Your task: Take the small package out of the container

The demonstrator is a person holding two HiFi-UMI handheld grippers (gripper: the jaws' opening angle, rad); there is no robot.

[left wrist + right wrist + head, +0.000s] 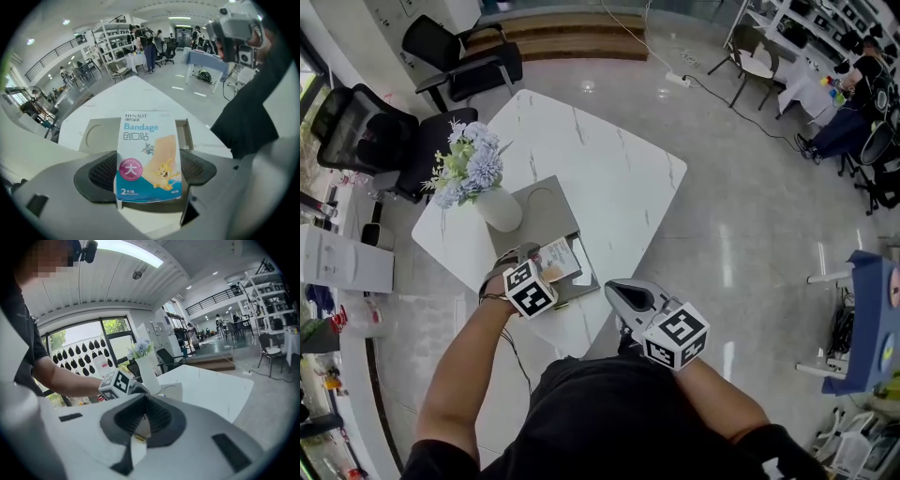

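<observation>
The white, grey-veined square worktop [609, 169] stands cornerwise on a glossy floor [741, 216]. Two things rest on it. A white vase [499, 208] of pale blue and white flowers [469, 167] stands toward 9 o'clock. Just beside it, toward 7 o'clock, lies a flat grey container [546, 217] with a round recess, close to the near edge.

The small package [148, 140] is a flat bandage box. It is white at the top with blue lettering and teal at the bottom, with a pink circle and cartoon animals on its face. It stands upright at the centre of the left gripper view, clamped between the jaws of the left tool [149, 169]. The container [101, 136], a shallow grey tray with a round recess, lies on the white counter [140, 91] just behind it.
</observation>
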